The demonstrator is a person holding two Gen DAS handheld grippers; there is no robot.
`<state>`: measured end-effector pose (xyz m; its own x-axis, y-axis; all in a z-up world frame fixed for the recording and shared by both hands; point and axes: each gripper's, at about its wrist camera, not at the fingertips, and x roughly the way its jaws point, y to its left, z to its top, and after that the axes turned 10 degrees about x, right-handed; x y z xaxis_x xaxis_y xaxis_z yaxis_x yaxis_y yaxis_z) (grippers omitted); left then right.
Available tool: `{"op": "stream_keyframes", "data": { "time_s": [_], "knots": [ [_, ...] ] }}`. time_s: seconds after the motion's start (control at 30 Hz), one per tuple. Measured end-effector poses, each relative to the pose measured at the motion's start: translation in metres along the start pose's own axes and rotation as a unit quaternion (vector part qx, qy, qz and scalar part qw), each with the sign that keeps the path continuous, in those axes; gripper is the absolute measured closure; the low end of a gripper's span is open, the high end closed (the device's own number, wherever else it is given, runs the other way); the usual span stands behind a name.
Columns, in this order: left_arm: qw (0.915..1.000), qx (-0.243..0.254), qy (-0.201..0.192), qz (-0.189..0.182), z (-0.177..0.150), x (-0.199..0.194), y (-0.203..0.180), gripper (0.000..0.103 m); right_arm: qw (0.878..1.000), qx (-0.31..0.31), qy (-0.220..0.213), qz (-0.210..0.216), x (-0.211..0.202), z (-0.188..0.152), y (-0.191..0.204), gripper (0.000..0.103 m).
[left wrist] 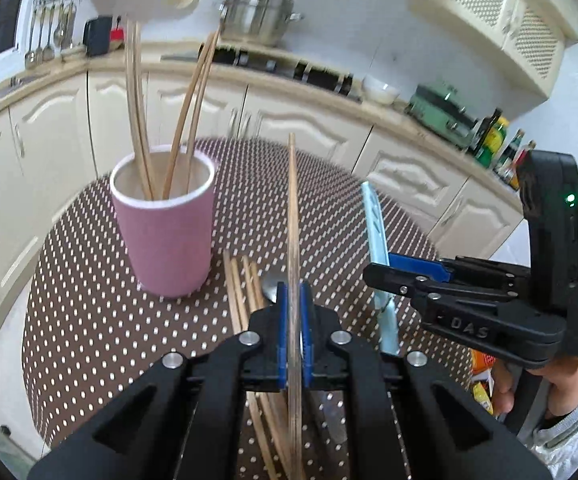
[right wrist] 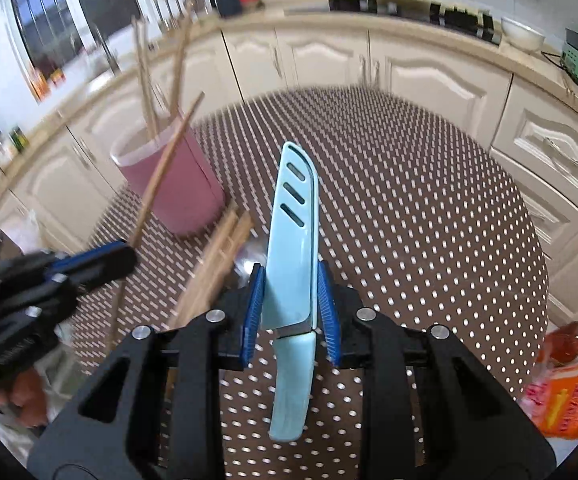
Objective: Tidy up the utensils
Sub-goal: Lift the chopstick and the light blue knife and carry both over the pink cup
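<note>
A pink cup [left wrist: 167,224] stands on the dotted table and holds several wooden chopsticks [left wrist: 139,120]. It also shows in the right wrist view [right wrist: 177,188]. My left gripper [left wrist: 293,312] is shut on one wooden chopstick [left wrist: 293,216], held upright to the right of the cup. My right gripper [right wrist: 291,300] is shut on a light blue knife [right wrist: 293,232] in its sheath, held above the table; the knife [left wrist: 375,220] shows in the left wrist view too. More chopsticks [left wrist: 243,292] and a metal spoon [left wrist: 271,290] lie on the table beside the cup.
The round table [right wrist: 429,208] has a brown cloth with white dots. Kitchen cabinets [left wrist: 309,120] and a counter with a steel pot [left wrist: 259,10], bottles [left wrist: 497,140] and a green appliance ring it. Orange packets [right wrist: 569,396] lie at the table's right edge.
</note>
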<state>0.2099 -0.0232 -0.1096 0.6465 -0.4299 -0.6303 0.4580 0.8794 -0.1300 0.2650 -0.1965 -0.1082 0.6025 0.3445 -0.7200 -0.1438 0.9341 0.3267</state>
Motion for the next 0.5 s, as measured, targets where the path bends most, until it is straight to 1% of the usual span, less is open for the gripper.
{"op": "stream_keyframes", "data": {
  "time_s": [0.17,0.27,0.37,0.4,0.47,0.5],
  "knots": [
    [0.9985,0.004,-0.054,-0.009,0.006,-0.014,-0.004,0.097,0.999,0.001,-0.03,0.042,-0.02,0.012,0.004,0.076],
    [0.9958,0.002,-0.09,-0.015,0.011,-0.025,-0.001,0.097,0.997,0.0,-0.05,0.06,-0.024,0.012,0.011,0.076],
    [0.9912,0.004,-0.132,-0.011,0.019,-0.035,0.001,0.097,0.994,-0.002,-0.073,0.081,-0.034,0.02,0.022,0.076],
    [0.9885,0.003,-0.151,-0.006,0.023,-0.04,0.004,0.097,0.993,-0.005,-0.083,0.086,-0.038,0.024,0.027,0.076],
    [0.9851,0.0,-0.172,-0.001,0.029,-0.046,0.01,0.097,0.99,-0.006,-0.102,0.097,-0.042,0.031,0.034,0.076],
    [0.982,-0.005,-0.189,0.002,0.033,-0.05,0.014,0.097,0.988,-0.007,-0.111,0.105,-0.043,0.036,0.039,0.076]
  ]
}}
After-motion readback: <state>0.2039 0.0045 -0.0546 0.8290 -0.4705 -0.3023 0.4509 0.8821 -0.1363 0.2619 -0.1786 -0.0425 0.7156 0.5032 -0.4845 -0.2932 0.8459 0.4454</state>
